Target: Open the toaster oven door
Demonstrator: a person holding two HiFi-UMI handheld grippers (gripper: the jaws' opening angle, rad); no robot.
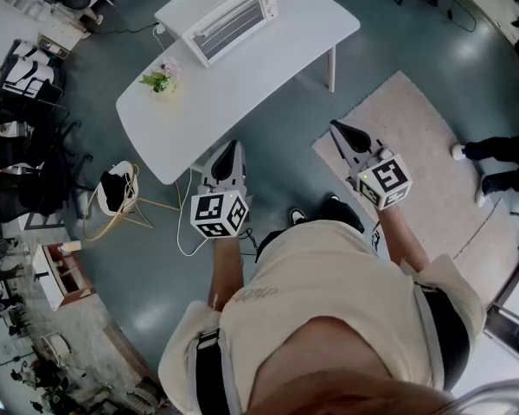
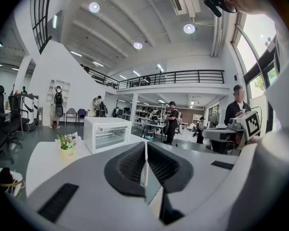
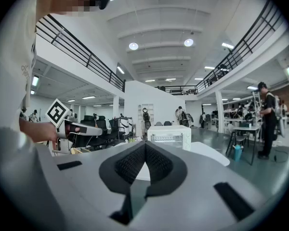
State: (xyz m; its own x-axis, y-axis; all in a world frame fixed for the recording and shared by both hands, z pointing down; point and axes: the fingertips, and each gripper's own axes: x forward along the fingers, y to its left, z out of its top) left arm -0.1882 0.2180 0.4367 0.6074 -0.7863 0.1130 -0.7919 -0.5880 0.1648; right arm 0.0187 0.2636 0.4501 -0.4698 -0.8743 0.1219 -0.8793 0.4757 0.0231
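**Both jaws shut and empty; oven across the table, door closed**

Left gripper (image 1: pixel 231 151): pads pressed flat together, nothing between them. Right gripper (image 1: pixel 343 135): pads meet at the tips, also empty.

Toaster oven (image 1: pixel 227 14): sits at the far end of the white table (image 1: pixel 268 63), well apart from both sets of jaws. Its door (image 1: pixel 232 26) reads as closed, glass front turned toward me. Along my left jaws it lies ahead and a little to the left. Along my right jaws it lies ahead, just right of the pad line. Its long axis runs crosswise to both lines of approach, so the door's top edge is broadside to me. The handle is too small to make out.

A small flower pot (image 1: pixel 161 79) stands ahead-left of my left jaws, nearer than the oven and beside its left end.

Judgement: my left jaws are the nearer pair, with their tips at the near table edge. My right jaws hang off the table's side, over the floor. Whichever pair goes must spread before taking the door's edge. Task not begun.
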